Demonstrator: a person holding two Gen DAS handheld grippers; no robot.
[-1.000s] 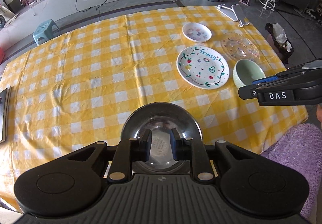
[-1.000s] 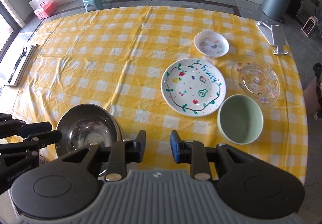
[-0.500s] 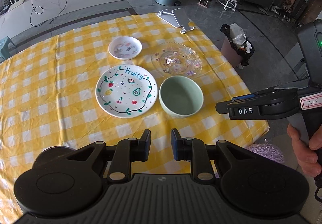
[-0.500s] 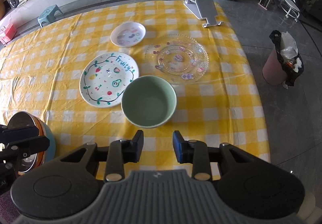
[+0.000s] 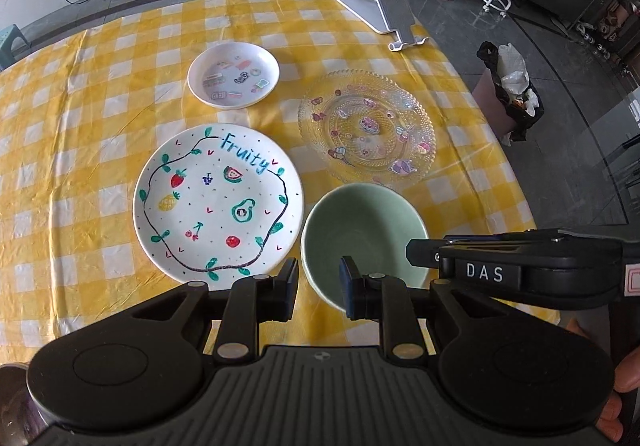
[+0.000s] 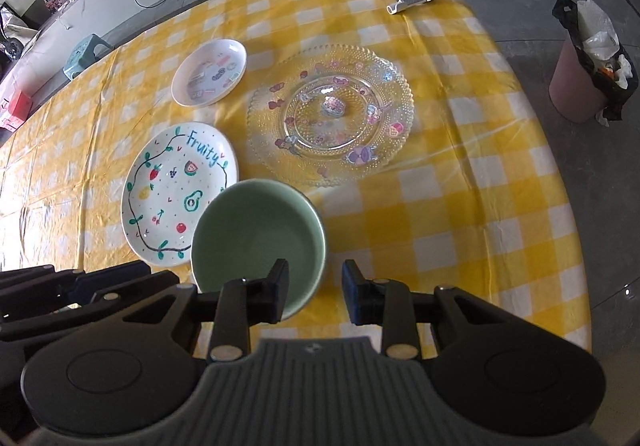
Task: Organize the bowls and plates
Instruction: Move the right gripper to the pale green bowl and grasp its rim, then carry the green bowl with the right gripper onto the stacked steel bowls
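A green bowl (image 5: pixel 362 236) stands near the table's front edge, right of a white "Fruity" plate (image 5: pixel 218 199). Behind them lie a small white saucer (image 5: pixel 233 74) and a clear glass plate (image 5: pixel 366 125). My left gripper (image 5: pixel 319 282) is open and straddles the bowl's near left rim. My right gripper (image 6: pixel 315 286) is open and straddles the bowl's (image 6: pixel 258 236) near right rim; it also shows from the side in the left wrist view (image 5: pixel 520 266). The Fruity plate (image 6: pixel 178 191), saucer (image 6: pixel 209 71) and glass plate (image 6: pixel 330 115) show in the right wrist view too.
A grey phone stand (image 5: pixel 384 11) lies at the table's far right corner. A yellow checked cloth (image 5: pixel 80 165) covers the table. A pink bin with a black bag (image 6: pixel 588 73) stands on the floor to the right. A steel bowl's edge (image 5: pixel 12 402) shows at bottom left.
Both grippers have swung right, away from the steel bowl, and closed in on the green bowl from either side. Both stay open.
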